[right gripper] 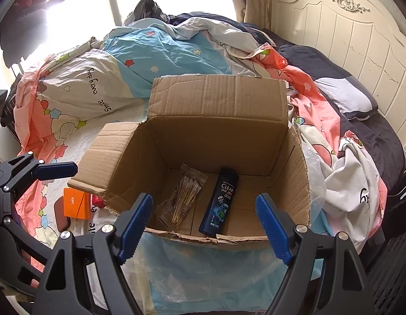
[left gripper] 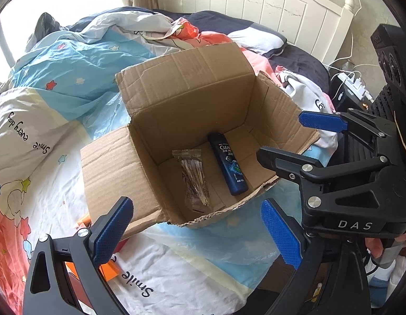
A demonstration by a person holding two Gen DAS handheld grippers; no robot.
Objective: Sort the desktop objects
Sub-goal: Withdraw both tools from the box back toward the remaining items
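Observation:
An open cardboard box (left gripper: 192, 97) (right gripper: 216, 120) stands on the bed. On its floor lie a dark blue shampoo bottle (left gripper: 230, 166) (right gripper: 220, 203) and, to its left, a clear packet of thin sticks (left gripper: 195, 178) (right gripper: 187, 197). An orange box (right gripper: 77, 203) (left gripper: 109, 269) rests on the quilt left of the carton, with a red item (right gripper: 98, 200) beside it. My left gripper (left gripper: 196, 233) hovers open before the carton's near left corner, holding nothing. My right gripper (right gripper: 205, 227) (left gripper: 295, 139) is open and unloaded over the carton's near rim.
A crumpled star-print quilt (left gripper: 71, 73) (right gripper: 155, 50) covers the bed. A clear plastic sheet (right gripper: 203, 267) lies under the carton. The white headboard (left gripper: 255, 2) (right gripper: 347, 39) is behind. A power strip with cables (left gripper: 355, 84) sits at the right. A pillow (right gripper: 344, 97) lies by the headboard.

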